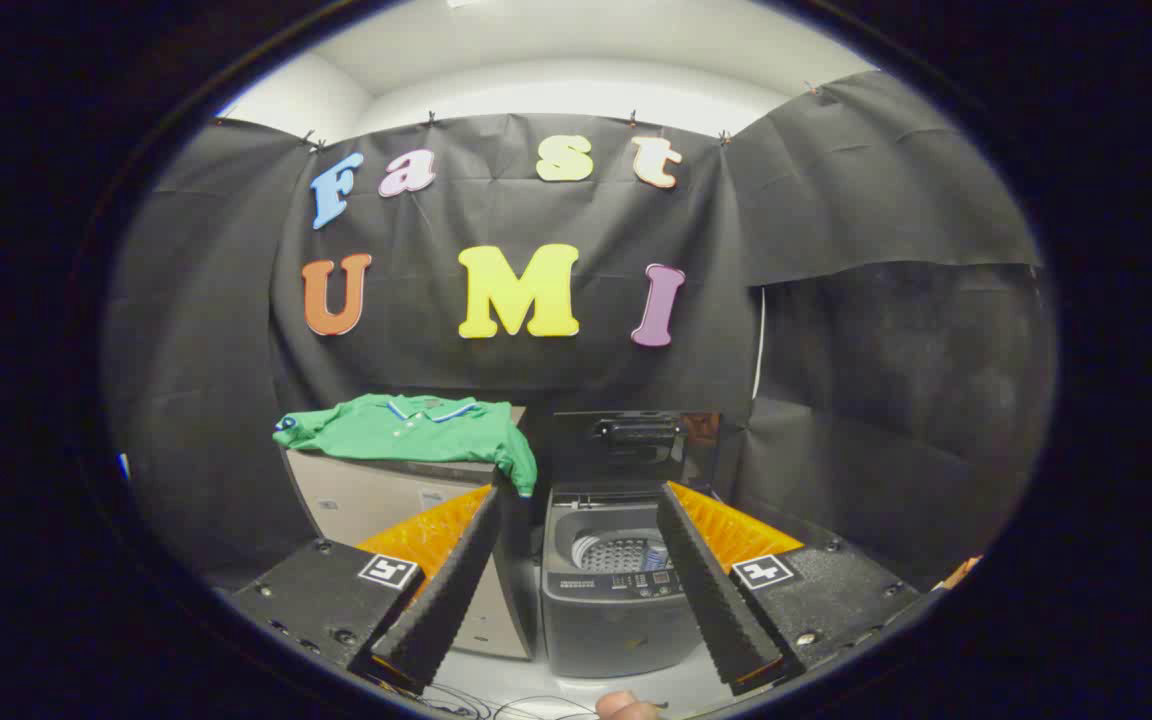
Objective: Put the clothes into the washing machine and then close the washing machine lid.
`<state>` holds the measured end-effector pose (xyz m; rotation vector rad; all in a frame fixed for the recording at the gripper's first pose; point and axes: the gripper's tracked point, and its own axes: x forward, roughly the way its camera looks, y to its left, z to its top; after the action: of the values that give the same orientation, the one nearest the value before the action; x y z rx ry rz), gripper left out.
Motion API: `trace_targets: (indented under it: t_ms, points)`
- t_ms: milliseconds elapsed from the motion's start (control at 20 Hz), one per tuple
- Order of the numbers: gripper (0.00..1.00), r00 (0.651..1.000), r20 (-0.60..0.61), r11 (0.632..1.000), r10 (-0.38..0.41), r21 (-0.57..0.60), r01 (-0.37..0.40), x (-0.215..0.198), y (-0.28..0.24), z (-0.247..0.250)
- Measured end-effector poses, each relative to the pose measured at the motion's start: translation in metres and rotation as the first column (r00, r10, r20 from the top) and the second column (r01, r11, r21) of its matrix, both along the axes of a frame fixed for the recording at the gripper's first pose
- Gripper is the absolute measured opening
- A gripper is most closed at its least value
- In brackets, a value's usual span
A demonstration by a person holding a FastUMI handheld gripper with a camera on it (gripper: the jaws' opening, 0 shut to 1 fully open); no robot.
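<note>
**Inspector:** Start with the setting, gripper view.

**Gripper:** Black cloth (836, 330) hangs as the booth's wall on three sides, with a pale ceiling above it. The floor (636, 690) below is light, and a few thin cables (496, 705) lie on it near my base.

**Inspector:** Position of the task items?

**Gripper:** The washing machine (616, 590) stands on the floor straight ahead, seen between my fingers and beyond their tips. Its lid (636, 445) is raised, upright against the back cloth. The drum (621, 552) is open, and its perforated wall is visible. The green shirt (411, 430) lies spread on top of a beige cabinet (376, 495) just beside the machine, on my left. One sleeve hangs over the cabinet's near corner, close to the tip of my left finger in this view. I cannot tell whether cabinet and machine touch.

**Inspector:** State of the jaws?

**Gripper:** My gripper (576, 500) is spread wide. The fingers (446, 590) hold nothing and touch nothing; both the shirt and the machine lie well ahead of them.

**Inspector:** Anything else?

**Gripper:** A fingertip of the person's hand (626, 706) shows just beneath my fingers.
</note>
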<state>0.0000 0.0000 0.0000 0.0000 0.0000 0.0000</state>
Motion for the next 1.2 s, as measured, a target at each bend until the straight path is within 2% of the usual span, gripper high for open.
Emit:
trace_targets:
  t_ms: [350, 800, 1200]
  points:
    - [0.99, 1.0, 0.015, 1.0, 0.016, -0.004, -0.016, -0.001, 0.005, 0.009]
    - [0.99, 0.999, 0.015, 0.999, 0.032, 0.004, -0.032, 0.011, 0.038, 0.025]
    - [0.99, 0.999, 0.01, 0.996, 0.035, 0.081, -0.036, 0.036, 0.086, 0.061]
